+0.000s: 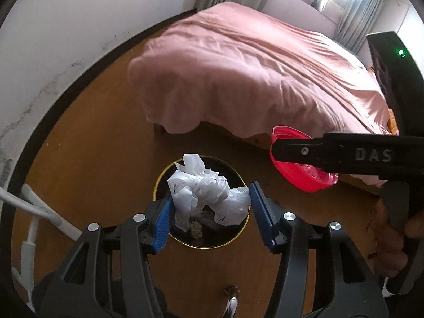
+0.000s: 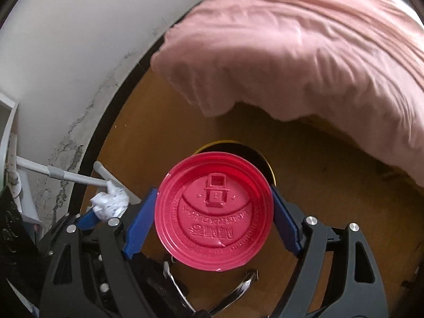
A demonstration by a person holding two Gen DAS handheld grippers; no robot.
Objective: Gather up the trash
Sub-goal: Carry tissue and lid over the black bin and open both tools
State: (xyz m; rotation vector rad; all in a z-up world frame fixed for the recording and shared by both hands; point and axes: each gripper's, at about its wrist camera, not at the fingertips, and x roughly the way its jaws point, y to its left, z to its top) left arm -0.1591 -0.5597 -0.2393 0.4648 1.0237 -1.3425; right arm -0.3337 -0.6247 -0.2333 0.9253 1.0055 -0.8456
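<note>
A crumpled white plastic bag [image 1: 209, 190] sits between the blue pads of my left gripper [image 1: 210, 213], touching the left pad with a gap at the right one, directly above a round black bin with a gold rim [image 1: 159, 182]. The bin holds other scraps. My right gripper [image 2: 214, 217] is shut on a red plastic cup lid [image 2: 214, 209], held flat over the same bin [image 2: 261, 159]. In the left wrist view the lid [image 1: 299, 175] hangs right of the bin under the right gripper's black finger [image 1: 344, 155]. The white bag also shows in the right wrist view [image 2: 111, 201].
A bed with a pink cover [image 1: 251, 71] fills the far side, its edge close behind the bin. A white wall with a dark skirting [image 1: 53, 53] curves on the left. White metal tubes [image 1: 31, 206] stand at the lower left. The floor is brown wood.
</note>
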